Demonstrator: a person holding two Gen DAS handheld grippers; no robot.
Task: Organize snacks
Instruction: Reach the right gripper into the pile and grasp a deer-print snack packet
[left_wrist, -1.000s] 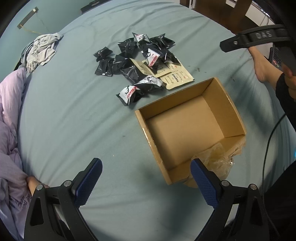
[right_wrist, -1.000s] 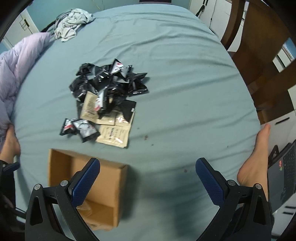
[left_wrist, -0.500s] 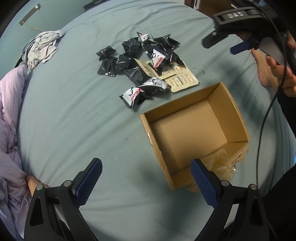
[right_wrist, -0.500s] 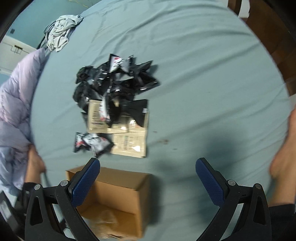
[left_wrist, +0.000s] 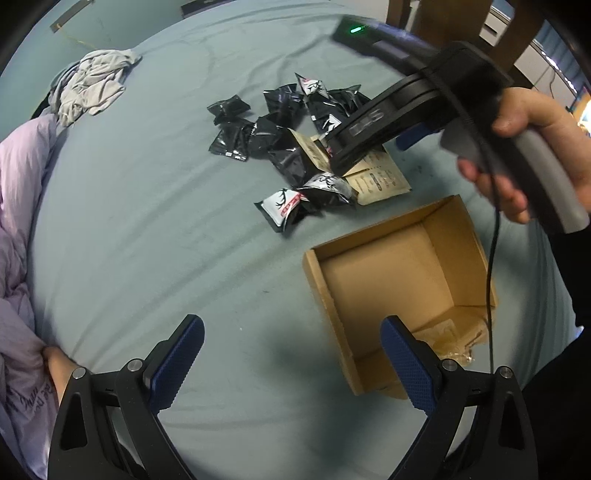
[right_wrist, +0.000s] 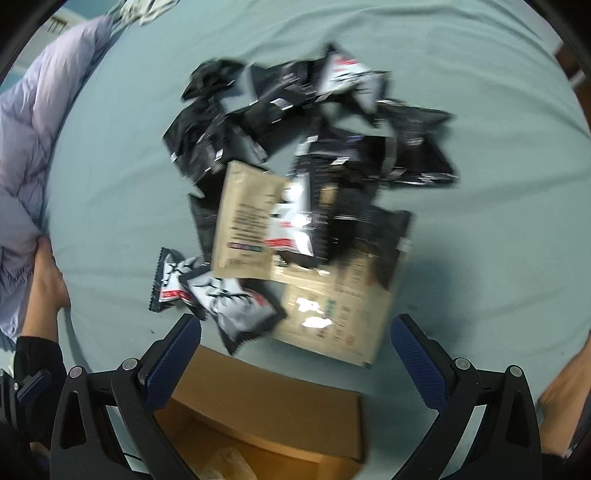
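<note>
A heap of black snack packets (left_wrist: 280, 147) (right_wrist: 314, 147) lies on the blue-green bedsheet, with two tan flat pouches (left_wrist: 376, 177) (right_wrist: 247, 221) among them. An open cardboard box (left_wrist: 399, 280) (right_wrist: 266, 402) sits nearer to me, with nothing in it but crumpled plastic at its near end. My left gripper (left_wrist: 291, 362) hangs open over the sheet, left of the box. My right gripper (right_wrist: 295, 354) is open just above the box's far rim, low over the nearest packets (right_wrist: 236, 306). In the left wrist view a hand holds that right gripper over the heap; its fingertips are hidden.
A lilac quilt (left_wrist: 18, 221) bunches along the left edge and a grey garment (left_wrist: 92, 85) lies at the far left. Bare feet rest on the sheet (right_wrist: 48, 277). Wooden furniture (left_wrist: 443, 22) stands beyond the bed's far right.
My right gripper has dropped forward and down toward the heap, so the packets look far larger and blurred. The left gripper has barely shifted. Both stay open.
</note>
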